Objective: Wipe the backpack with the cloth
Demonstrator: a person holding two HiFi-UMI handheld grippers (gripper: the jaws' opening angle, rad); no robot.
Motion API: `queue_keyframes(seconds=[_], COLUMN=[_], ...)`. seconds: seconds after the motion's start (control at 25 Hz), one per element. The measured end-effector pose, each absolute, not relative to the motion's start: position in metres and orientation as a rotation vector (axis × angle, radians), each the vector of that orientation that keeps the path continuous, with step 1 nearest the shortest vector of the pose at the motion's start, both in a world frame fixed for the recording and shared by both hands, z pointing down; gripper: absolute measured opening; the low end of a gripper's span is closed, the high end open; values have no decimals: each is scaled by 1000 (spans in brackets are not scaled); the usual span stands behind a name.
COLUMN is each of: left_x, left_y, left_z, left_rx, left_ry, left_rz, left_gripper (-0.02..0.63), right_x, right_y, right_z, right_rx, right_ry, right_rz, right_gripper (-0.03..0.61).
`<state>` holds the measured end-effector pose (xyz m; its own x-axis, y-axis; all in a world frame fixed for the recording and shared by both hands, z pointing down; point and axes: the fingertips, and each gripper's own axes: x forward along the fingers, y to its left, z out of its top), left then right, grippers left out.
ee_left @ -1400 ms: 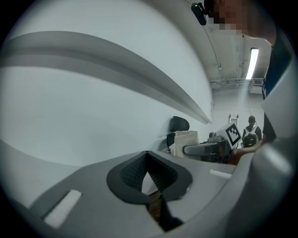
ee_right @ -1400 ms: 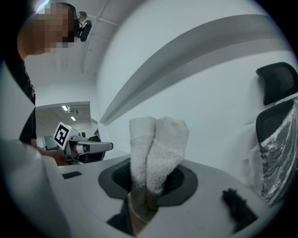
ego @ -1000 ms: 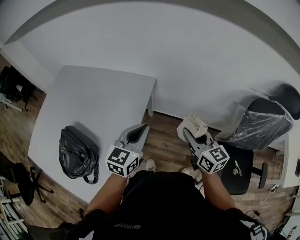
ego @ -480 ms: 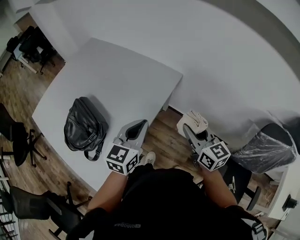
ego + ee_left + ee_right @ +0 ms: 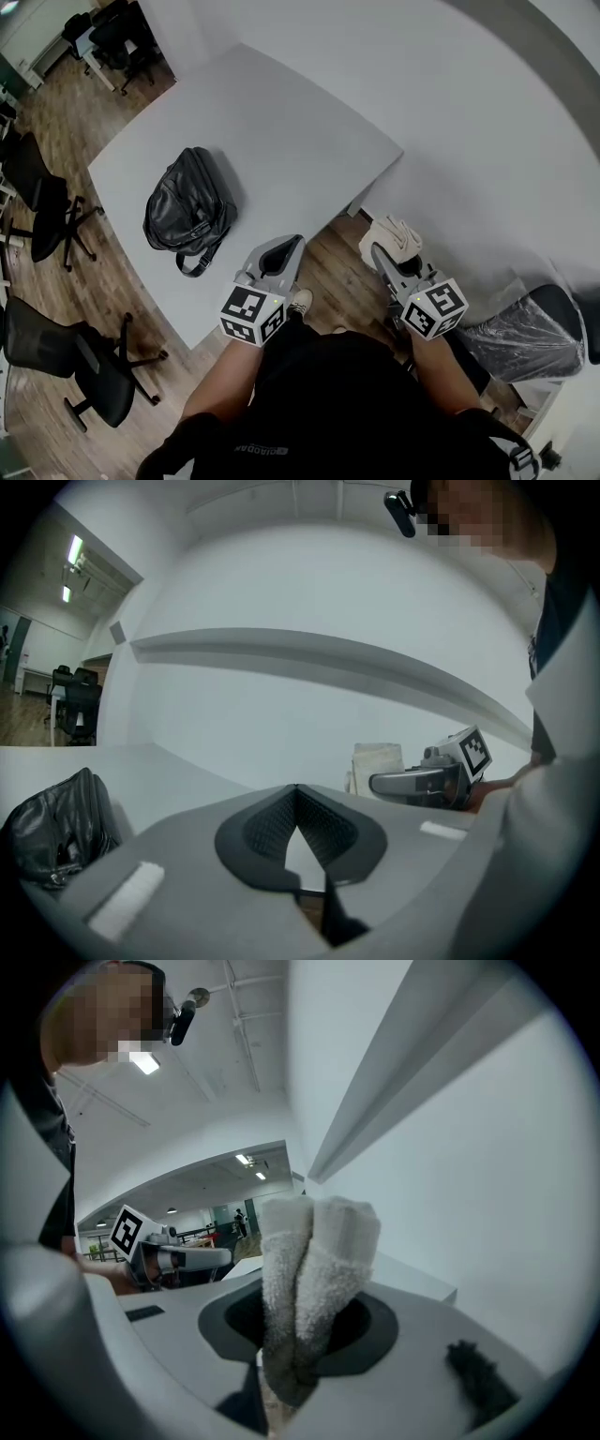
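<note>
Right claw (image 5: 382, 249) gripping cloth (image 5: 394, 232), left claw (image 5: 294, 243) closed empty, backpack (image 5: 187, 211) on table (image 5: 300, 141), office chairs (image 5: 98, 375) alongside

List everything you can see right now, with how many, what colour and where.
backpack: one, black, lying on the table's left part
table: one, pale grey, ahead of the person
cloth: one, off-white, folded, clamped in the right gripper
office chairs: several, black, on the floor left of the table
wrapped chair: one, dark under clear plastic, far right
floor: brown wood
left gripper: one, grey, jaws together, empty, by the table edge
right gripper: one, grey, over the floor
person: one, black top, bottom centre
</note>
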<state>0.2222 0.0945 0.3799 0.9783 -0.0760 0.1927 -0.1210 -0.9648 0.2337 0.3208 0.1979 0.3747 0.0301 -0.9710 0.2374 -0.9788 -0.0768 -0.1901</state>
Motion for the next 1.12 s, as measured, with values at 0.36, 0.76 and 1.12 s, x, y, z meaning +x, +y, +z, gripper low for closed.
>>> queue_keyframes(seconds=[0.36, 0.76, 1.12], left_x=[194, 170, 125], left_y=[130, 162, 164], left_z=[385, 395, 411], left_rx=[2864, 2866, 2810], left_ry=[-312, -488, -629], left_rz=[270, 286, 328], left_gripper=[5, 5, 5], right_x=[303, 290, 270], right_y=[229, 262, 271], right_z=[377, 396, 419], right_rx=[2125, 2072, 2018], right_ry=[-2188, -2235, -2270], right_rz=[466, 519, 599], right_gripper=[109, 109, 109])
